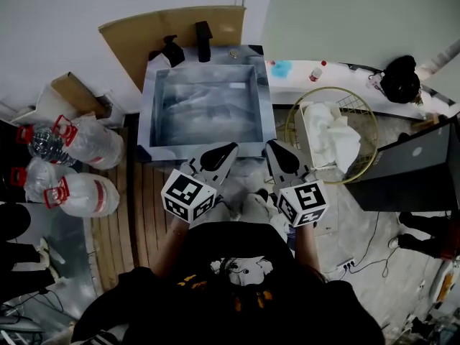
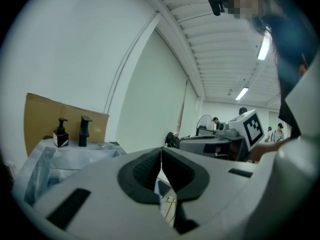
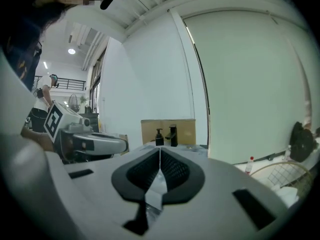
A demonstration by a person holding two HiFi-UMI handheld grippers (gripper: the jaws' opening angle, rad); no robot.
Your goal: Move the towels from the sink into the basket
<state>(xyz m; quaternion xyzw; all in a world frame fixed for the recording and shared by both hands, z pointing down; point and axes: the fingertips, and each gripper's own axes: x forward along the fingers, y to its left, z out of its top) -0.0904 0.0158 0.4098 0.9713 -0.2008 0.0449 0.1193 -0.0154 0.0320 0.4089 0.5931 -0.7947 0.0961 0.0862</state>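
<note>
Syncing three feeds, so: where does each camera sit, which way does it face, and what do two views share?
Head view: on the person's head, facing steeply down at the grey square sink, left claw, right claw and dark-shirted torso.
Left gripper view: on the left claw, facing level past its shut jaws.
Right gripper view: likewise, on the right claw.
Shared: both gripper views show the black metal faucet.

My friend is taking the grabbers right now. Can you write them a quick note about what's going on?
Left gripper: fingers shut, holding nothing.
Right gripper: fingers shut, holding nothing.
Both are at the front edge of the sink.
Towels: white, piled in the basket to the right of the sink.
Done: no towel shows in the sink.
Left: probably nothing; look into the basin once to be sure.
</note>
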